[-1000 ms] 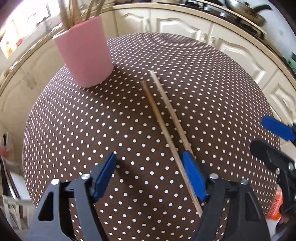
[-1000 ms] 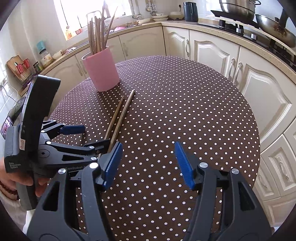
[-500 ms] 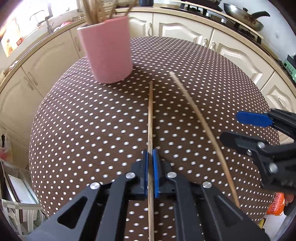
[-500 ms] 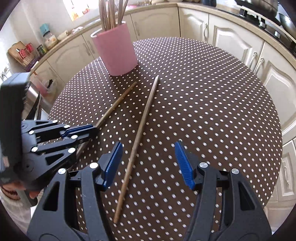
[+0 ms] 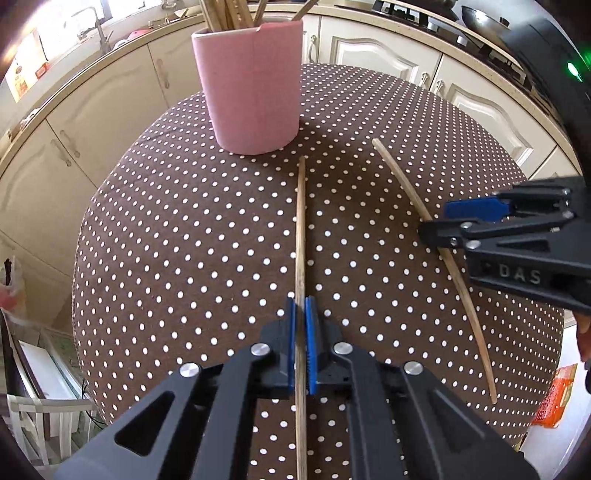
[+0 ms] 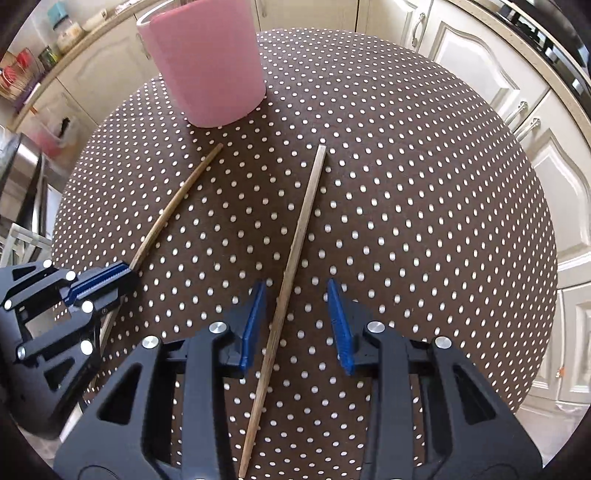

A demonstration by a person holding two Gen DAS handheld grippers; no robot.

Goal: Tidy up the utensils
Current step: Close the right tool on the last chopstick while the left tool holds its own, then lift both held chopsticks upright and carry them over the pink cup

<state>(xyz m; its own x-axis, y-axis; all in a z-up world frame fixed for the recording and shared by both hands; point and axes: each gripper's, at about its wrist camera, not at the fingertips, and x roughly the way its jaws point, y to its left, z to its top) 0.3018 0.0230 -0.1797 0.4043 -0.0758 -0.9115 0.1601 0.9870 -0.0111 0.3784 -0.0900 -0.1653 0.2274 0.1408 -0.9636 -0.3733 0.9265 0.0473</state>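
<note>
Wooden chopsticks are the business here — two of them on a round counter (image 5: pixel 184 229) covered in brown cloth with white dots. The left claw (image 5: pixel 302 343) is pinched tight on one chopstick (image 5: pixel 301 236), its blue pads pressed against the stick on both sides; the stick runs straight forward from the claw, its far tip stopping just short of the pink holder (image 5: pixel 255 85). In the right wrist view that same claw (image 6: pixel 105 280) shows at the left edge, clamped on the near end of its chopstick (image 6: pixel 177 205), whose far end points toward the holder (image 6: pixel 210 62).

The second chopstick (image 6: pixel 291 258) lies flat on the cloth between the pads of the right claw (image 6: pixel 297 325), which stands wide apart — the left pad close beside the stick, the right pad clearly off it, neither one touching as far as the view shows. The stick's thick square end lies farther out on the counter, apart from the holder, and its thin end runs back under the claw. From the left wrist view, this chopstick (image 5: pixel 417 199) passes beneath the right claw (image 5: pixel 458 221) at the right side.

The holder stands upright near the far rim of the counter, with more wooden sticks (image 5: pixel 225 14) rising out of it. Cream cabinets (image 6: pixel 476 59) curve around behind.
</note>
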